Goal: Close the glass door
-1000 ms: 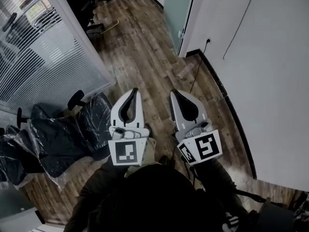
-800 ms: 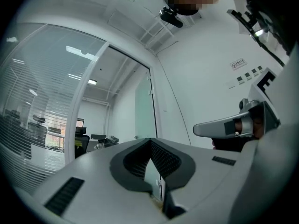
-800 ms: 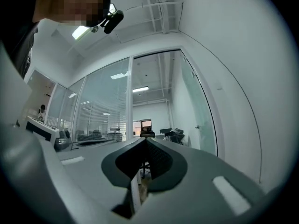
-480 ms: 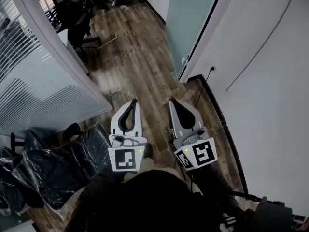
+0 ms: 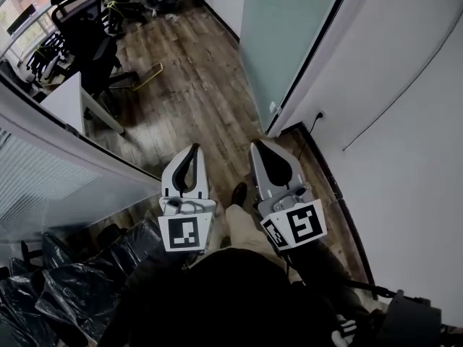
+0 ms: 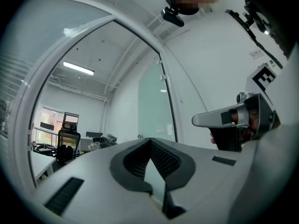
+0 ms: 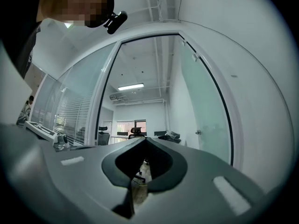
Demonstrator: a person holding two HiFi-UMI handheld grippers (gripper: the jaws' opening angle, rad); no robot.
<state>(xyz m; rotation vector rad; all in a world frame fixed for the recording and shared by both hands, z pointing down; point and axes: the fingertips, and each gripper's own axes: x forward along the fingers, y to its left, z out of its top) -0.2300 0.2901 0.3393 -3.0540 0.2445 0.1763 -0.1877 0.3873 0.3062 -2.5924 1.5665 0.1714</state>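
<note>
Head view shows your left gripper (image 5: 193, 149) and right gripper (image 5: 257, 144) side by side above the wood floor (image 5: 195, 100), each with jaws together and empty. The glass door (image 5: 289, 42) stands open at the far right, beside the white wall (image 5: 405, 157), well ahead of both

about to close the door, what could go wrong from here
1. The left gripper and right gripper are both shut and empty. They would probably need opening to take the small handle on the glass door.
2. The door is smooth glass, so a bare push could slip.
3. The plastic-wrapped chairs close on the left could snag.
</note>
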